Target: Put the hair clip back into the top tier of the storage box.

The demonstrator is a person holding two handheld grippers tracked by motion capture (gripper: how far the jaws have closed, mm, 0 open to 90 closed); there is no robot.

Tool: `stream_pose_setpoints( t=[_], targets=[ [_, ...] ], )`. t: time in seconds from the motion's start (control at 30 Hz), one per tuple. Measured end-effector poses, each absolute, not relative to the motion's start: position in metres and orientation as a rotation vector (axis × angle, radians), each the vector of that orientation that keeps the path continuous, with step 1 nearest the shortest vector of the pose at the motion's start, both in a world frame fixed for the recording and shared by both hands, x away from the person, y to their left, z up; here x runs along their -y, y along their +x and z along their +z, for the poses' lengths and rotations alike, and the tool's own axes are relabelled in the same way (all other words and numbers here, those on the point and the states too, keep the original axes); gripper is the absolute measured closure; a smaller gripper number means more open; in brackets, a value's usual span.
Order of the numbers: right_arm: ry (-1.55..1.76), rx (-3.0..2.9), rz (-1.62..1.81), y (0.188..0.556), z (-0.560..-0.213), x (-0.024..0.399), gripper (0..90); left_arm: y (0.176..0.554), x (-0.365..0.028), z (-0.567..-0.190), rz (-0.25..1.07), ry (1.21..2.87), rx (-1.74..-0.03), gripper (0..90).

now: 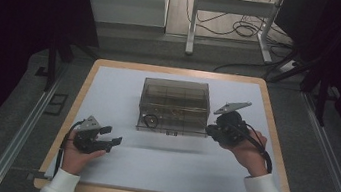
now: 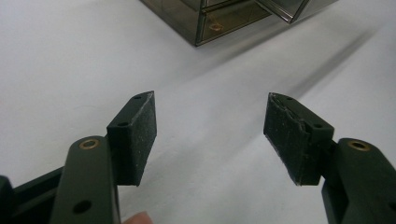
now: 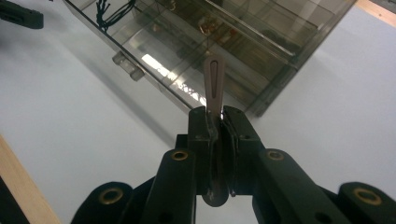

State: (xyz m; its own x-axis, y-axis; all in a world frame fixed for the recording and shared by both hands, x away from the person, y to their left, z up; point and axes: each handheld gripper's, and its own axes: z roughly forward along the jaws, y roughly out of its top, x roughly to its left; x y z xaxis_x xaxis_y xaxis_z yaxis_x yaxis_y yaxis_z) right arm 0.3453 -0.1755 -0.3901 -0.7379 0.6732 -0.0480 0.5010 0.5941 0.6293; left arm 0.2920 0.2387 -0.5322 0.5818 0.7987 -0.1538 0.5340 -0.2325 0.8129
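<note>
Your right gripper (image 3: 215, 122) is squeezed tight on a thin, flat grey metal strip with a long slot (image 3: 214, 84). The strip stands up between the two black pads and sticks out past their tips. In the right gripper view it points at the clear smoky-brown plastic box with small compartments (image 3: 224, 42), but you cannot tell if the strip touches the box. From the high view, your right gripper (image 1: 212, 129) sits just beside the right front corner of the box (image 1: 174, 105). The box stands in the middle of the white desk with a wooden edge (image 1: 158, 165). A small drawer with a dark ring in it (image 1: 150, 120) sticks out a little at the front left of the box. Your left gripper (image 1: 112, 136) is low over the desk on the left side, well apart from the box. Its jaws are wide apart and nothing is between them; in the left gripper view the two black pads (image 2: 136, 135) have only the white desk top between them.
</note>
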Motion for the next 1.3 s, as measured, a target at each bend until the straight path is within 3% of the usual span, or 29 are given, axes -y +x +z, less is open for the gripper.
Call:
stream_pose_setpoints(
  t=[1.3],
  targets=[
    [0.878,-2.631,0.884,0.380,-0.404,0.115,81.7,0.292,-0.242,-0.533,0.368,1.908,-1.076,34.6]
  ],
)
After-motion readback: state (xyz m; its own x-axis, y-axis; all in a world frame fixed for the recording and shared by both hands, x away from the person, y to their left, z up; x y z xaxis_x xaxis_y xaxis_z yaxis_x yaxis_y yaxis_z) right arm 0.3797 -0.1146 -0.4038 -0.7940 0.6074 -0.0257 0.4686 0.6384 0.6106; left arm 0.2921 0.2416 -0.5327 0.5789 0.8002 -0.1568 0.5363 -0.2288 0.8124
